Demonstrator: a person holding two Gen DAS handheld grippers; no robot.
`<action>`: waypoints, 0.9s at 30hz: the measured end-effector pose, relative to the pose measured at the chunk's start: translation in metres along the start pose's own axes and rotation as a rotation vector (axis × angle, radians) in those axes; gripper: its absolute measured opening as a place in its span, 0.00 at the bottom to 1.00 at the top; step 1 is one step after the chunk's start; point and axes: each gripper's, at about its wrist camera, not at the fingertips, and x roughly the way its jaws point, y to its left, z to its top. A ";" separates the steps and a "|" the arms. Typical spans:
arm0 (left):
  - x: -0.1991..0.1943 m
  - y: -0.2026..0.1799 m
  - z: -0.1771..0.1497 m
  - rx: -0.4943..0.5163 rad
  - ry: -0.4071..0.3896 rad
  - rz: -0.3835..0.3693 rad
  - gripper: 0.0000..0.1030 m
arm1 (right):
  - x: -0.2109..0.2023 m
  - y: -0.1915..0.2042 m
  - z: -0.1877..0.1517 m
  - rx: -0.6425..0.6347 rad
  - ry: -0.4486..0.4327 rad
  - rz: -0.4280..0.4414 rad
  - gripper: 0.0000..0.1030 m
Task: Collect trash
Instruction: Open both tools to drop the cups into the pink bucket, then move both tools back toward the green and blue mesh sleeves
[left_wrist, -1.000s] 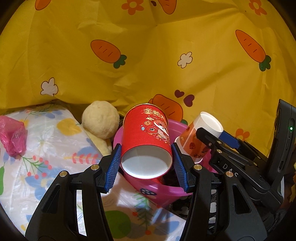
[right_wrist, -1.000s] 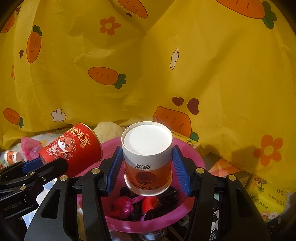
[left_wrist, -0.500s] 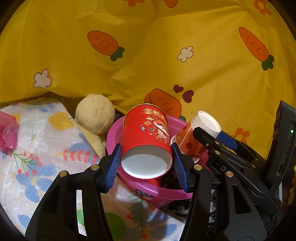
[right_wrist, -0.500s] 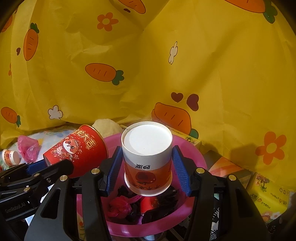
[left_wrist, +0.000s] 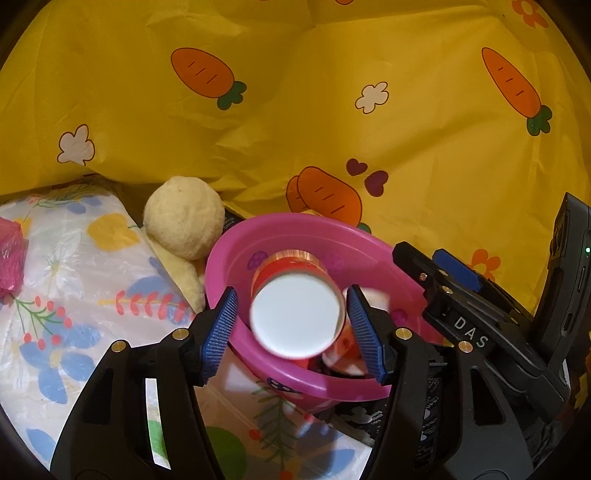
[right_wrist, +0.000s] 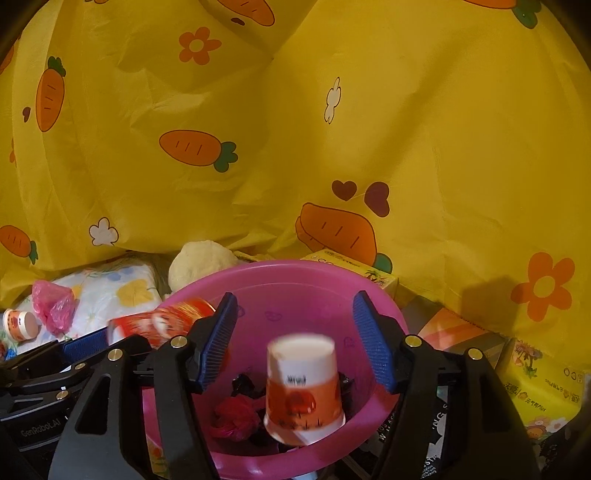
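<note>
1. Two grippers are spread wide and hold nothing: the blue ribbed pads of the left gripper stand away from the red paper cup, and those of the right gripper stand well away from the orange and white paper cup

2. Both cups look blurry, so I think they are dropping into the pink bowl. The red one is just over the near side of the bowl, bottom toward the camera. The orange one is bottom up, down among the trash

3. Paper cups are very light and thin. They squash if you pinch hard, so hold them softly across the round middle. Their sides are smooth and a bit slippery, and the ribbed blue pads help with that

4. The bowl is hard shiny plastic, round and deep. Inside it lie a crumpled pink bag and some dark scraps

5. Left of the bowl is a flowery plastic sheet, smooth and crinkly. On it lie another pink bag, soft and easy to squeeze anywhere, and a small cup at the far left. These may be trash to pick up next

6. A fuzzy cream ball sits just beside the bowl

7. A yellow carrot cloth hangs behind, wrinkly and soft
</note>
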 end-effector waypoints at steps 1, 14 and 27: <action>-0.001 0.002 0.000 -0.010 -0.001 0.001 0.65 | -0.001 -0.001 0.000 0.002 -0.004 -0.009 0.63; -0.059 0.036 -0.012 -0.089 -0.119 0.209 0.93 | -0.022 0.013 -0.009 -0.034 -0.034 -0.026 0.83; -0.125 0.050 -0.050 -0.042 -0.162 0.365 0.94 | -0.058 0.046 -0.029 -0.056 -0.031 0.013 0.86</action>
